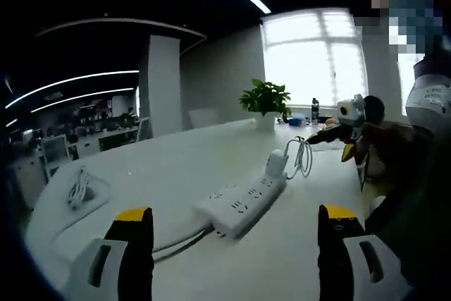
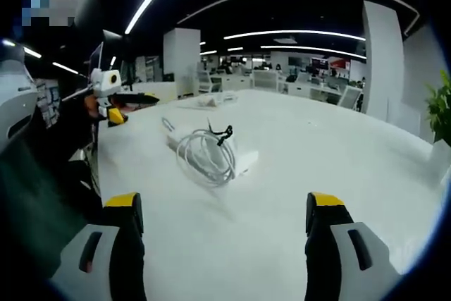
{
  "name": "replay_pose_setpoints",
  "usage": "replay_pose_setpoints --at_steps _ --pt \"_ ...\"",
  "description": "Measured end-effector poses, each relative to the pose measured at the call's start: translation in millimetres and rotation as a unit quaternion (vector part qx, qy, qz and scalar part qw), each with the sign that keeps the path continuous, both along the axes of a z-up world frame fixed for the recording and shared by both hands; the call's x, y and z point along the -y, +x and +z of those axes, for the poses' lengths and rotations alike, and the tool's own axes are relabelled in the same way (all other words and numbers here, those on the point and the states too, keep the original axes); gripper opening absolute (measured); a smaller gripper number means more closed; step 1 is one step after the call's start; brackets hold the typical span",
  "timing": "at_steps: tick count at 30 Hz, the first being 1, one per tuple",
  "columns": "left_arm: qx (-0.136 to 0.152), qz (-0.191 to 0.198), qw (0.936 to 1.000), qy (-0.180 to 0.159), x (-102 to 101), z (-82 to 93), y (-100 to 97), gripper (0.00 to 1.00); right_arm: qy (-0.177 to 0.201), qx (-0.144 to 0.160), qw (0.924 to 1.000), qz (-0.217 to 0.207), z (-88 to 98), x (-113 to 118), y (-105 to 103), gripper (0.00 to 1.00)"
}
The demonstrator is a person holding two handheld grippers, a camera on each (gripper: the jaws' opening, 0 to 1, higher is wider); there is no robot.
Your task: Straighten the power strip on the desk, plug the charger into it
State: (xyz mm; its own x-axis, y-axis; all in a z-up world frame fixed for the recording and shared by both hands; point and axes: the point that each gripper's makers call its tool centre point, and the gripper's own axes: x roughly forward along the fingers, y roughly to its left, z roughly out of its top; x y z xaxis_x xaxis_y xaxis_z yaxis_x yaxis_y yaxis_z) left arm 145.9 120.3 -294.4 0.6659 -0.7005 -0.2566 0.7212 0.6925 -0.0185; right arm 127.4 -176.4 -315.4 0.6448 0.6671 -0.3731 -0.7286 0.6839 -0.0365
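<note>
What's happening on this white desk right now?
A person holds a gripper in each hand over the desk. The left gripper and the right gripper are both open and hold nothing. The power strip lies at a slant, with a white charger and its coiled cable at its far end.

Two low views from opposite ends of the white desk (image 1: 211,153), facing each other, sharing the power strip (image 1: 243,202).
</note>
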Motion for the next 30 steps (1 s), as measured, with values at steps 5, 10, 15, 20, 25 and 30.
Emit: replay_pose_setpoints --at_steps 5,10,15,20,25,30 --pt "0.002 0.009 1.0 -0.002 -2 4.0 -6.1 0.99 0.001 0.003 1.0 -0.004 3.5 0 0 0.96" --pt "0.006 0.022 0.9998 0.002 -1 5.1 -11.4 0.99 0.001 0.006 0.9999 -0.013 7.0 2 1 0.97" --pt "0.005 0.028 0.9995 0.012 3 4.2 -20.5 0.99 -0.002 0.004 0.9998 -0.02 8.0 5 -2 0.97" --pt "0.0 0.043 0.9988 0.024 2 2.3 -24.5 0.99 -0.013 0.013 0.9995 -0.024 16.1 4 -7 0.97" --pt "0.0 0.059 0.9982 0.012 1 2.0 -27.5 0.99 -0.011 0.014 0.9993 -0.032 21.1 7 -9 0.98" --pt "-0.013 0.056 0.9981 0.022 3 -8.2 -30.9 0.99 -0.011 0.019 0.9993 -0.032 26.0 5 -11 0.98"
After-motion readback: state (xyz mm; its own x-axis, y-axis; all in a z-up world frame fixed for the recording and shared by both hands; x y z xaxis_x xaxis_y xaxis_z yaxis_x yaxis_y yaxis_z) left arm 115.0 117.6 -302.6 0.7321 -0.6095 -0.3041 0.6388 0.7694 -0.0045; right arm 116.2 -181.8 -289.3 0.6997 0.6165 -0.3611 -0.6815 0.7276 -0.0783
